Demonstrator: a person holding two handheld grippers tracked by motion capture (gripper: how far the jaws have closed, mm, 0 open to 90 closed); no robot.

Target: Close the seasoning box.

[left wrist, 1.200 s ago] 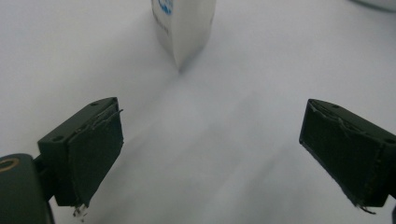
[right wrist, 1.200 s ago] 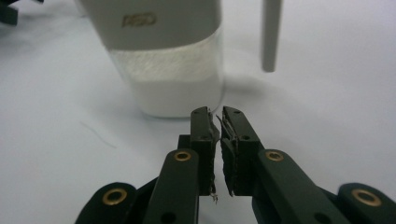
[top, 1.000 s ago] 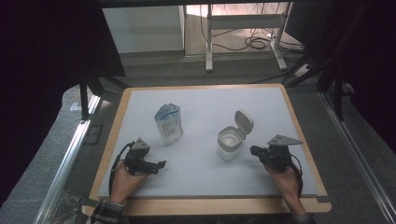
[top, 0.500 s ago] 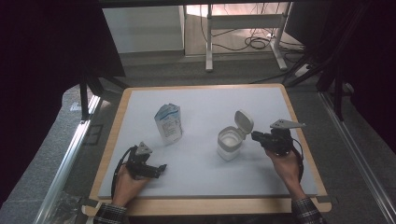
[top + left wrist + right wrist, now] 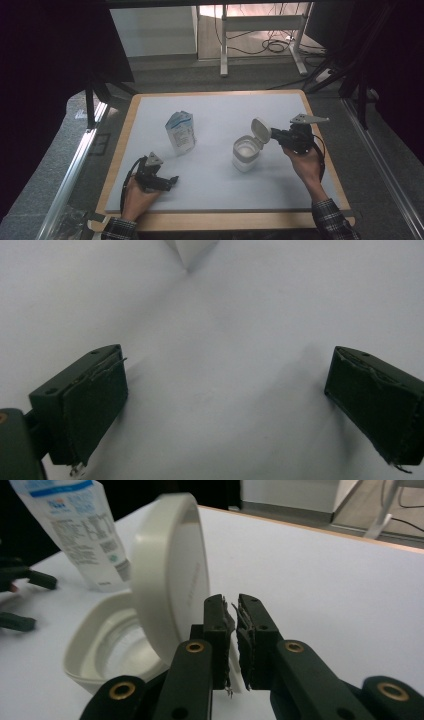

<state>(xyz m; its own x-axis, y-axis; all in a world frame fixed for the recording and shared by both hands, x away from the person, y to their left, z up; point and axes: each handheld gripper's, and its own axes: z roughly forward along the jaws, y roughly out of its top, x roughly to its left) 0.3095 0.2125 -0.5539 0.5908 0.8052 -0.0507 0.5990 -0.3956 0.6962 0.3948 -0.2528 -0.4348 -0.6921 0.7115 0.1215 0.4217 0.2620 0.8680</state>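
A white tub (image 5: pixel 245 154) stands right of the table's middle with its flip lid (image 5: pixel 261 131) raised. In the right gripper view the lid (image 5: pixel 170 575) stands upright over the tub (image 5: pixel 100 645). My right gripper (image 5: pixel 236 605) has its jaws closed on the lid's right rim, and a sliver of white shows between them. The right gripper (image 5: pixel 276 135) touches the lid from the right. A white and blue pouch (image 5: pixel 180 131) stands left of centre. My left gripper (image 5: pixel 172 181) rests near the front left, and the left gripper (image 5: pixel 225 375) is open over bare white surface.
The white mat lies on a wooden board (image 5: pixel 220 220). The pouch (image 5: pixel 80 530) stands beyond the tub, and its corner (image 5: pixel 187 250) shows at the top of the left gripper view. Desk legs and cables (image 5: pixel 270 47) lie on the floor beyond the table.
My right gripper has moved away from the front edge and leftward up to the raised lid. The left hand has slid slightly toward the front edge.
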